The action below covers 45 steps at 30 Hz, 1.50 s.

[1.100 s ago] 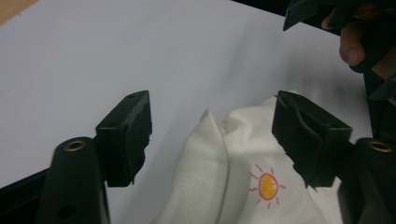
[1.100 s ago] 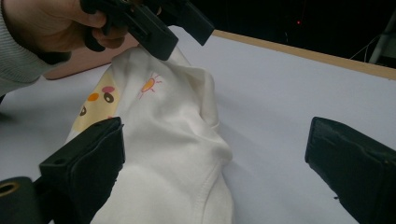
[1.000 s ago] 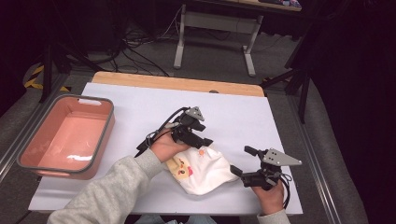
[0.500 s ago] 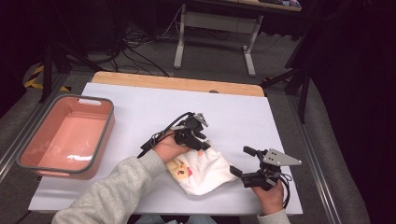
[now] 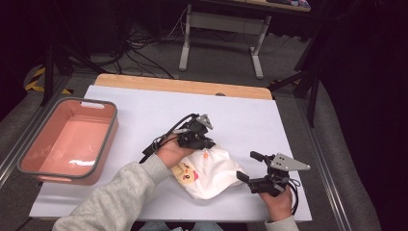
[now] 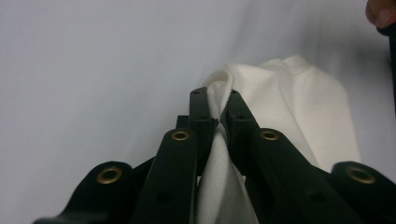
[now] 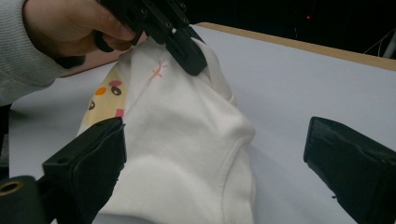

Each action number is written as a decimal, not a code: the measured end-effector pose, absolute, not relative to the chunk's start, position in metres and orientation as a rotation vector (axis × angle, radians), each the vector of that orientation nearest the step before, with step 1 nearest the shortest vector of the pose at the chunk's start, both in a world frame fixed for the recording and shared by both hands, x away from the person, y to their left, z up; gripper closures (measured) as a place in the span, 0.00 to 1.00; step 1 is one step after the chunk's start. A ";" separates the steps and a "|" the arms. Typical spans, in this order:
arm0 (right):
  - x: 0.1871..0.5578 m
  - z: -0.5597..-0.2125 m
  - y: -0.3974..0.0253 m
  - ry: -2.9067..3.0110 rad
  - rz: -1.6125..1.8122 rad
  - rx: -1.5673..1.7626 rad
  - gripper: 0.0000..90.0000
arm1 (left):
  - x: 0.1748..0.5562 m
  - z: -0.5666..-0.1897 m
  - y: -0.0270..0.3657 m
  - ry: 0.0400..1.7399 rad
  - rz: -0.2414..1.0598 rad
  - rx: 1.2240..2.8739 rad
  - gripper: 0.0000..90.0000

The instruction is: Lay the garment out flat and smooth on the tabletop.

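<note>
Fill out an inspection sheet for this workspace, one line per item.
Surface: white sheet over a wooden table.
Job's things: white printed garment, bunched.
Clutter: empty pink bin at the left edge.
Grippers: left hand-held gripper shut on a fold of the garment; right hand-held gripper open, jaws either side of the cloth.
Cables: a black cable trails from the left one.
Surroundings: dark floor with cables, a grey table frame behind.

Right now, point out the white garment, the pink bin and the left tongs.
white garment point(image 5: 211, 174), high view, middle of the cloth.
pink bin point(image 5: 102, 151), high view, right wall.
left tongs point(image 6: 218, 109), left gripper view, between the tips.
</note>
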State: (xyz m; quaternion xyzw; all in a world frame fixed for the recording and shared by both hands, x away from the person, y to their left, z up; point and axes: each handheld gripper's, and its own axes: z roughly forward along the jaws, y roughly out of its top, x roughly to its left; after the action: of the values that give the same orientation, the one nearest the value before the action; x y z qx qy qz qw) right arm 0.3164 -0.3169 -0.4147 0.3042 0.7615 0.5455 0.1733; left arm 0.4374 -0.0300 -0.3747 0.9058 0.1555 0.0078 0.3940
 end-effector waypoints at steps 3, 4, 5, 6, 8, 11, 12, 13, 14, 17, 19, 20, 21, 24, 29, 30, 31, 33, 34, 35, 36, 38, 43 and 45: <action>0.316 -0.414 -0.317 2.156 1.548 0.861 0.07 | 0.437 -0.367 -0.023 0.401 0.037 2.256 0.93; 0.316 -0.414 -0.317 2.157 1.549 0.862 0.07 | 0.437 -0.365 -0.020 0.405 0.040 2.248 0.93; 0.316 -0.415 -0.317 2.159 1.547 0.861 0.07 | 0.436 -0.362 -0.018 0.404 0.048 2.243 0.92; 0.316 -0.415 -0.316 2.160 1.545 0.861 0.07 | 0.436 -0.360 -0.016 0.407 0.055 2.234 0.92; 0.316 -0.415 -0.316 2.162 1.543 0.860 0.07 | 0.436 -0.356 -0.010 0.413 0.064 2.212 0.91; 0.317 -0.415 -0.316 2.164 1.541 0.862 0.07 | 0.436 -0.351 -0.002 0.427 0.084 2.186 0.90; 0.317 -0.415 -0.316 2.164 1.541 0.862 0.07 | 0.437 -0.348 0.003 0.435 0.095 2.179 0.90; 0.317 -0.415 -0.315 2.165 1.542 0.863 0.07 | 0.437 -0.347 0.007 0.440 0.100 2.166 0.90; 0.317 -0.415 -0.315 2.165 1.543 0.864 0.07 | 0.436 -0.345 0.011 0.448 0.107 2.156 0.90; 0.317 -0.415 -0.315 2.165 1.542 0.866 0.07 | 0.435 -0.344 0.027 0.472 0.127 2.136 0.91; 0.318 -0.416 -0.314 2.166 1.545 0.865 0.07 | 0.433 -0.345 0.039 0.492 0.133 2.122 0.91; 0.319 -0.416 -0.313 2.167 1.548 0.867 0.07 | 0.432 -0.347 0.044 0.504 0.134 2.115 0.91; 0.319 -0.416 -0.312 2.172 1.547 0.868 0.08 | 0.431 -0.348 0.051 0.514 0.137 2.113 0.91; 0.322 -0.417 -0.307 2.189 1.545 0.873 0.09 | 0.427 -0.354 0.068 0.547 0.134 2.102 0.91; 0.329 -0.419 -0.298 2.214 1.518 0.895 0.13 | 0.418 -0.365 0.090 0.599 0.143 2.084 0.91; 0.330 -0.420 -0.296 2.221 1.506 0.897 0.15 | 0.416 -0.366 0.094 0.607 0.142 2.080 0.91; 0.331 -0.421 -0.294 2.229 1.494 0.900 0.16 | 0.415 -0.368 0.097 0.617 0.141 2.074 0.91; 0.335 -0.422 -0.290 2.243 1.478 0.916 0.19 | 0.411 -0.372 0.103 0.632 0.137 2.063 0.91; 0.337 -0.423 -0.288 2.247 1.476 0.925 0.21 | 0.410 -0.374 0.105 0.635 0.139 2.061 0.91; 0.339 -0.423 -0.286 2.254 1.471 0.928 0.22 | 0.409 -0.376 0.107 0.642 0.140 2.059 0.91; 0.340 -0.424 -0.284 2.261 1.466 0.932 0.23 | 0.407 -0.378 0.109 0.647 0.140 2.057 0.91; 0.344 -0.425 -0.279 2.278 1.447 0.931 0.25 | 0.405 -0.381 0.112 0.655 0.136 2.043 0.91; 0.350 -0.427 -0.268 2.299 1.428 0.920 0.26 | 0.398 -0.387 0.120 0.675 0.153 1.992 0.91; 0.351 -0.427 -0.266 2.306 1.423 0.916 0.26 | 0.398 -0.391 0.122 0.681 0.136 1.977 0.91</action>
State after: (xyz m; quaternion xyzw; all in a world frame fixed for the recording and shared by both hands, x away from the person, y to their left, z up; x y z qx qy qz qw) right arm 0.3508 -0.2657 -0.4273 0.3171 0.7982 0.4926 0.1401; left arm 0.3977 0.1225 -0.3908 0.8175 0.2814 0.0562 0.4994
